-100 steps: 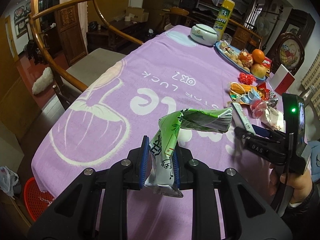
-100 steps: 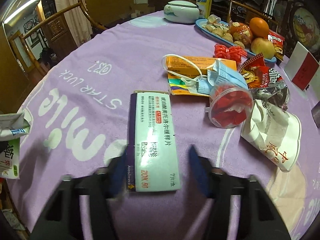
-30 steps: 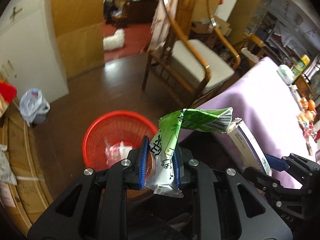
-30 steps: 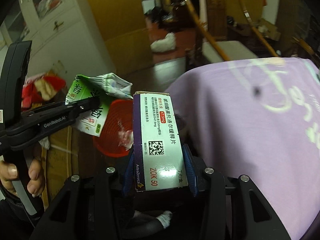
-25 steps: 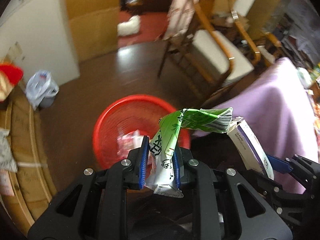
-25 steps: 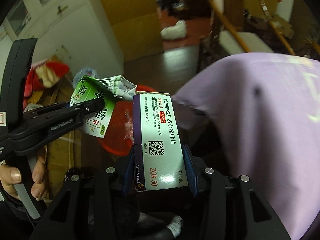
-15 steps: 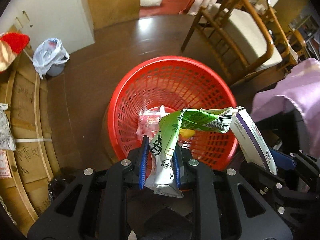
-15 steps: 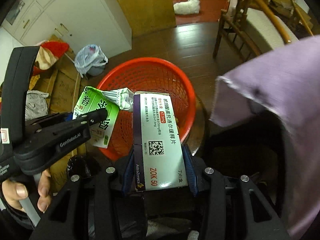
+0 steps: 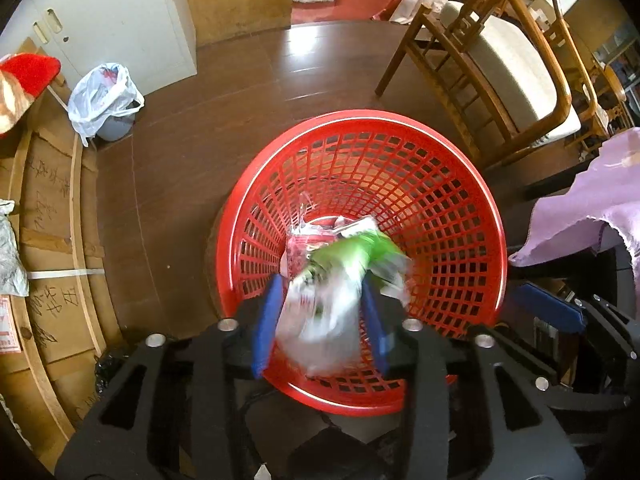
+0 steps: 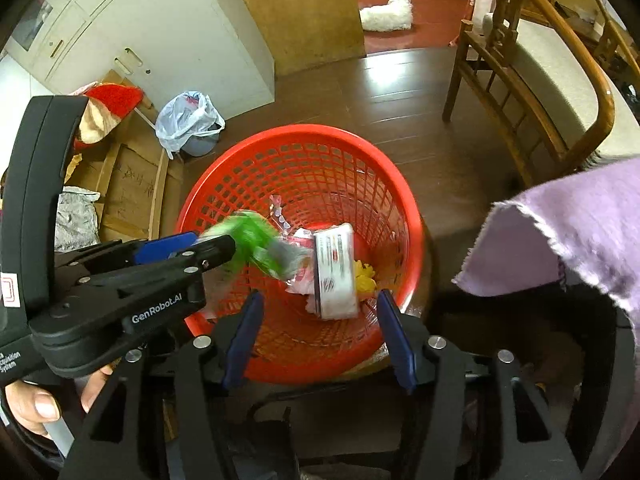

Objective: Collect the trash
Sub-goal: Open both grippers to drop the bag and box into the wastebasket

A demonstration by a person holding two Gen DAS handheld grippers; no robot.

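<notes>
Chair (image 9: pixel 516 60), tablecloth (image 10: pixel 576 232) flank red basket (image 9: pixel 460 184); blurred wrapper (image 9: pixel 340 272) seemingly falling.

Both grippers point down over the red mesh basket (image 10: pixel 304 152) on the dark wood floor. The right gripper (image 10: pixel 318 338) has just been opening, its blue pads apart with nothing between them; the white medicine box (image 10: pixel 335 276) lies in the basket among other wrappers. At left, the left gripper (image 10: pixel 192 246), also just opening, has a blurred green wrapper (image 10: pixel 256 246) at its tips above the basket.
</notes>
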